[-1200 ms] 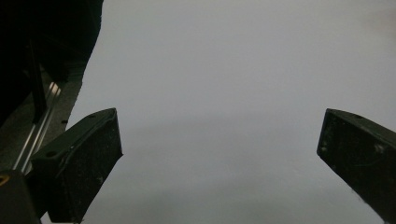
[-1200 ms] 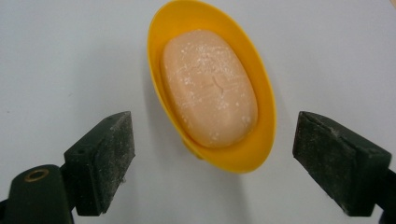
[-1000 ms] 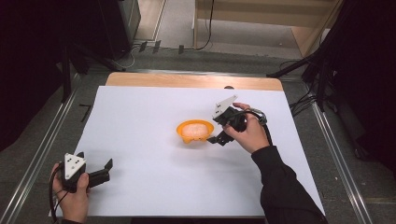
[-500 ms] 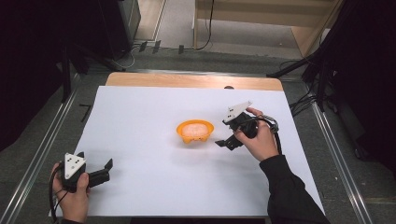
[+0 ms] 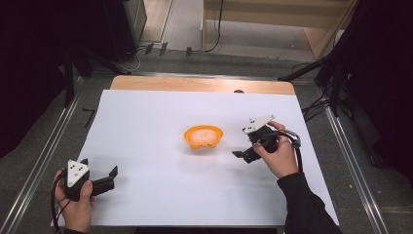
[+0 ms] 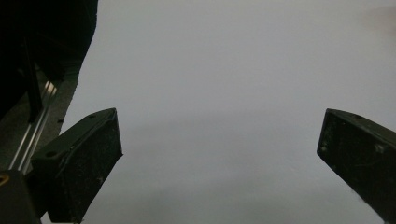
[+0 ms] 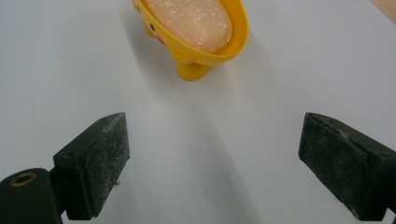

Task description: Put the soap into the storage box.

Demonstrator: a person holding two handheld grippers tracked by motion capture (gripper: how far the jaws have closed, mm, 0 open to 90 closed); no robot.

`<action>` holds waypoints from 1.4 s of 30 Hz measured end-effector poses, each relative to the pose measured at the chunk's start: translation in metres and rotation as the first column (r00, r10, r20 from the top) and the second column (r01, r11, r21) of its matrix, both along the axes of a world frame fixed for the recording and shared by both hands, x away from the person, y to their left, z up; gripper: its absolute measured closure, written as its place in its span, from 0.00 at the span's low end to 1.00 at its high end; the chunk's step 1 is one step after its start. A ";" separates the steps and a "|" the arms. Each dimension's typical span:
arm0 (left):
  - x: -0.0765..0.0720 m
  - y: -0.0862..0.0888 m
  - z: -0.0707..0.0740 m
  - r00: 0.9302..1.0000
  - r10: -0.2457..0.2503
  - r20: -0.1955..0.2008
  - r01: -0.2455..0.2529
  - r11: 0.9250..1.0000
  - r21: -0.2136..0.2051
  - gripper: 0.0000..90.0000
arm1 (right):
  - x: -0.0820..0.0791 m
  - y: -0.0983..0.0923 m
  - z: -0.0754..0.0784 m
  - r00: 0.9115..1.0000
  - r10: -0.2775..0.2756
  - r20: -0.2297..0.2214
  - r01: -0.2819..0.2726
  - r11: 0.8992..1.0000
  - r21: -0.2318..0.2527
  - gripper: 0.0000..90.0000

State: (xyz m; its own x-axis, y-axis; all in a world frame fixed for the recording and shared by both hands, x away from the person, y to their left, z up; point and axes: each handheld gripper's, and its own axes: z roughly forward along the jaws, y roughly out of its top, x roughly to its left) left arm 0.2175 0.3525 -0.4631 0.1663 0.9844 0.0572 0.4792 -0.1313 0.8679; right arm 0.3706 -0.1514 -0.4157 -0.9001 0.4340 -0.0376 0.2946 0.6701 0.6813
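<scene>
- Dish point(image 5: 204, 137): yellow soap dish, centre of the high view, standing upright on the white table point(image 5: 146, 117). Duck-like face marks on its side, short foot under the bowl.
- Soap point(image 7: 189, 21): pale orange bar w/ white speckles, lying inside the dish. Top centre of the right gripper view.
- Right gripper point(image 5: 239, 154): right of centre, near the dish, not touching. Jaws have just been opening, now wide apart w/ nothing between them. Judged: dish set down and let go, hence the gap.
- Left gripper point(image 5: 115, 171): lower left, well apart from the dish. Jaws spread, empty, over bare table. Prob. parked as spare.
</scene>
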 end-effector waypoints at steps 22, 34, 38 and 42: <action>0.000 0.000 0.000 1.000 0.000 -0.003 0.000 1.000 0.004 0.00 | -0.029 -0.042 -0.021 0.993 -0.118 0.022 0.117 0.993 0.030 0.00; 0.000 -0.001 0.000 1.000 -0.001 -0.004 0.001 1.000 0.007 0.00 | -0.049 -0.064 -0.034 0.986 -0.167 0.017 0.165 0.984 0.067 0.00; 0.000 0.000 0.000 1.000 -0.002 -0.004 0.002 1.000 0.007 0.00 | -0.056 -0.073 -0.038 0.983 -0.184 0.021 0.181 0.979 0.089 0.00; 0.000 -0.001 0.000 1.000 -0.001 -0.004 0.001 1.000 0.008 0.00 | -0.062 -0.082 -0.041 0.979 -0.200 0.028 0.197 0.976 0.093 0.00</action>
